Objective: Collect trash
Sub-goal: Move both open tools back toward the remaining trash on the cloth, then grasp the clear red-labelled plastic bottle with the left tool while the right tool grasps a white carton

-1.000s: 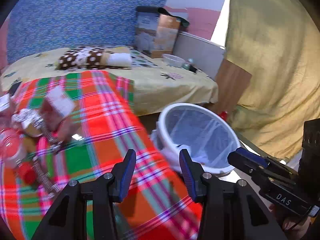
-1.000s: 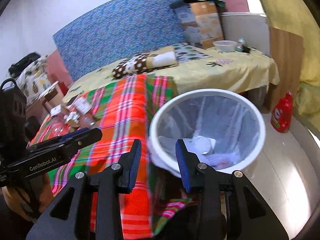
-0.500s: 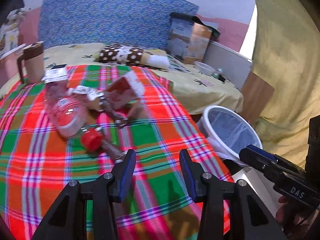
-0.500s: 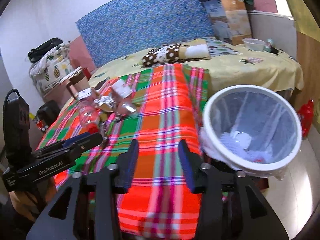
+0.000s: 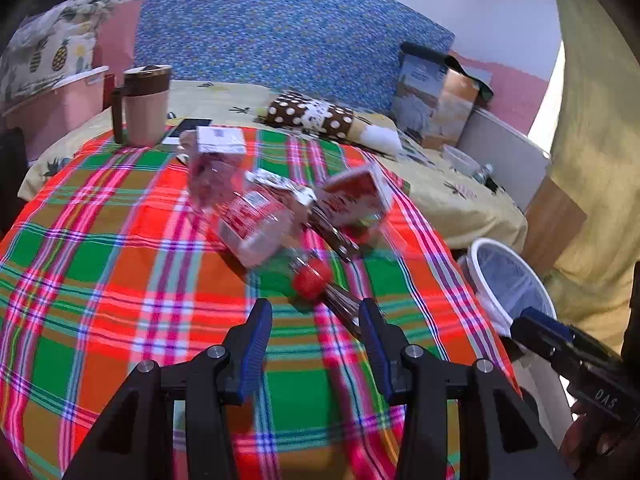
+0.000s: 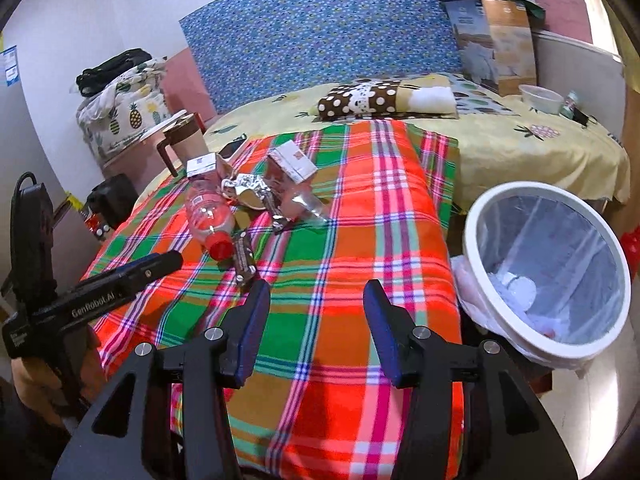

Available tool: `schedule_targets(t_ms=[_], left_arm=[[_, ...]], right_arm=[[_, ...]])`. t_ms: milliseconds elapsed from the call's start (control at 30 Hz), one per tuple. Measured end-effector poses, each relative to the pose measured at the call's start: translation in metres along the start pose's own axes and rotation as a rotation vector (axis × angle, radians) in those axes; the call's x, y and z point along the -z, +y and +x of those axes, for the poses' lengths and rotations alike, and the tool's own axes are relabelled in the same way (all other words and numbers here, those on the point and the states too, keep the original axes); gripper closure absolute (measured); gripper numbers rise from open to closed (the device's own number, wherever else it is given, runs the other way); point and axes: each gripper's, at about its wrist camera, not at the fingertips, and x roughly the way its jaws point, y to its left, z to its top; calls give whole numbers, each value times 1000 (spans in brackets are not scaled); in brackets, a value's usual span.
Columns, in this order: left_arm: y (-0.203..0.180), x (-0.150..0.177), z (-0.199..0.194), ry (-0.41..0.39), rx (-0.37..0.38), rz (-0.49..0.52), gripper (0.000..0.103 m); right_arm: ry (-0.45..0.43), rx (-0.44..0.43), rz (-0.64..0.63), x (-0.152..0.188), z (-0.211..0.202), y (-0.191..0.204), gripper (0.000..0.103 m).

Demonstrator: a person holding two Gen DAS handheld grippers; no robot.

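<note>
A pile of trash lies on the plaid cloth [image 5: 120,280]: a clear plastic bottle [image 5: 256,224] with a red cap [image 5: 310,278], a red and white carton [image 5: 356,196], a small box [image 5: 220,142], foil wrappers [image 6: 244,188] and a dark wrapper [image 6: 244,258]. My left gripper [image 5: 316,332] is open and empty, just short of the red cap. My right gripper [image 6: 316,320] is open and empty over the cloth, nearer the white bin [image 6: 544,276], which has a liner and some trash inside. The bin also shows in the left wrist view [image 5: 508,276].
A brown mug [image 5: 142,106] and a phone [image 5: 188,128] sit at the cloth's far left. A dotted pillow [image 6: 368,98], a cardboard box [image 6: 496,44] and a bowl [image 6: 542,98] lie on the yellow bed behind. A red bottle [image 6: 632,240] stands behind the bin.
Both grippers swung left, away from the bin and toward the trash pile. The bin moved from centre to the right edge of both views. Both stayed open and empty.
</note>
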Motion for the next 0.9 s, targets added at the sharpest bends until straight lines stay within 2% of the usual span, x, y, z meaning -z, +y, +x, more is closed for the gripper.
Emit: schedule_targets(t_ms=[267, 300, 367, 400, 533, 600, 667, 900], left_arm=[[16, -24, 12, -10, -29, -73, 58], [18, -28, 16, -9, -38, -90, 57], [22, -34, 23, -11, -49, -121, 46], [24, -36, 25, -14, -51, -136, 44], [32, -51, 42, -11, -68, -193, 42], [35, -57, 49, -13, -90, -213, 42], [39, -62, 57, -14, -120, -236, 42], [42, -67, 87, 35, -174, -270, 38]], right_arm=[[-14, -18, -31, -12, 9, 8, 52], [-16, -20, -35, -14, 10, 9, 52], [-17, -24, -44, -16, 12, 9, 52], [-18, -26, -47, -17, 13, 10, 52], [-26, -27, -53, -24, 18, 9, 52], [-32, -29, -54, -28, 21, 8, 48], [-38, -30, -58, -34, 25, 8, 39], [-36, -33, -85, -47, 42, 7, 39]])
